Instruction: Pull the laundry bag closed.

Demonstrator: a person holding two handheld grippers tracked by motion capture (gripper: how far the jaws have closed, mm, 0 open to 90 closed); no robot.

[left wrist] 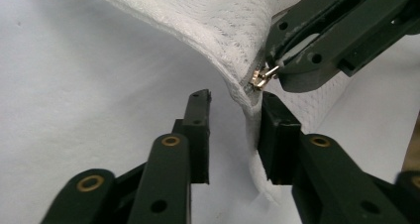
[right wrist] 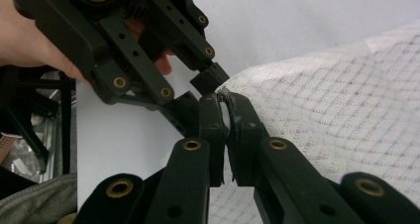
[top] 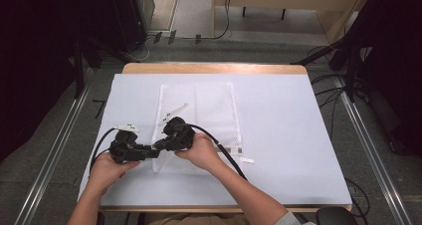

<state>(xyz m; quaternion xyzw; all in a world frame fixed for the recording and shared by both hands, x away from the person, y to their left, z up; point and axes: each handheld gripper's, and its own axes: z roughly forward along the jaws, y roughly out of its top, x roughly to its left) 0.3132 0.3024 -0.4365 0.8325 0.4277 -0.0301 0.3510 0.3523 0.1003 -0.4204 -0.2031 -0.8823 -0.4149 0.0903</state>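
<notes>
The white mesh laundry bag [top: 199, 120] lies flat in the middle of the tabletop [top: 278, 135], on its pale cover, with its long axis running from the near edge toward the far edge of the high view; the corner at its lower left is lifted off the surface, and the metal zipper pull [left wrist: 260, 78] sits at that raised corner, pointing toward the right gripper in the left gripper view

The right gripper [right wrist: 225, 107] is closed tight on the zipper pull, its jaws pinched together at the centre of the right gripper view with the mesh rising to the upper right behind them; the left gripper [left wrist: 233, 117] stands narrowed but not gripping, its jaws a gap apart at the lower centre of its own view, the right-hand jaw just touching the fabric seam below the pull while the other jaw is clear of it

The risks, as I judge them: the pull is a small, slick piece of metal held only at its tip, so a tug along the zip could slide it out of the right gripper; if the left gripper closes without the seam between its pads it will catch air or only a few threads of mesh, and then the whole bag will drag across the tabletop instead of the zip running; closing too near the pull could also clash the two grippers, which are almost touching; loose mesh bunched at the slider could jam it
</notes>
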